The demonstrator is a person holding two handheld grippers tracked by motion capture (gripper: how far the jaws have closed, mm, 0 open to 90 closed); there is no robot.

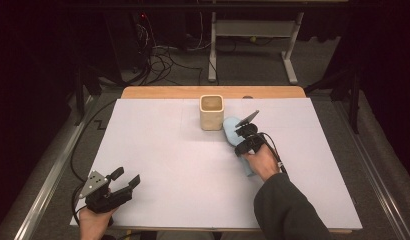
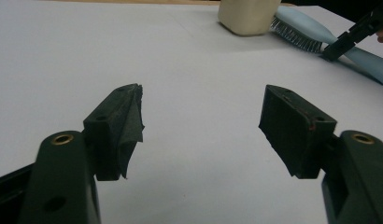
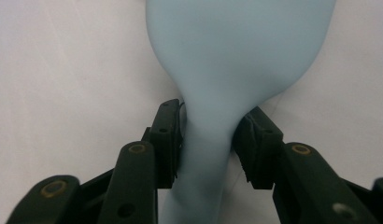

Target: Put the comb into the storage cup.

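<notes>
Blue hairbrush (image 3: 236, 56) neck clamped by right gripper (image 3: 209, 135) fingers, left gripper (image 2: 201, 126) fingers wide apart

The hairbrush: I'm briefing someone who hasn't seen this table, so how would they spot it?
On the white table, find the cream square cup near the far edge. The hairbrush lies just right of it, neck clamped by the right gripper: pale blue, bristled.

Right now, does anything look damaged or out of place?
Yes: the pad on one finger of the left gripper is peeling, its black lining hanging loose and frayed. The blue hairbrush and beige cup look fine.
</notes>
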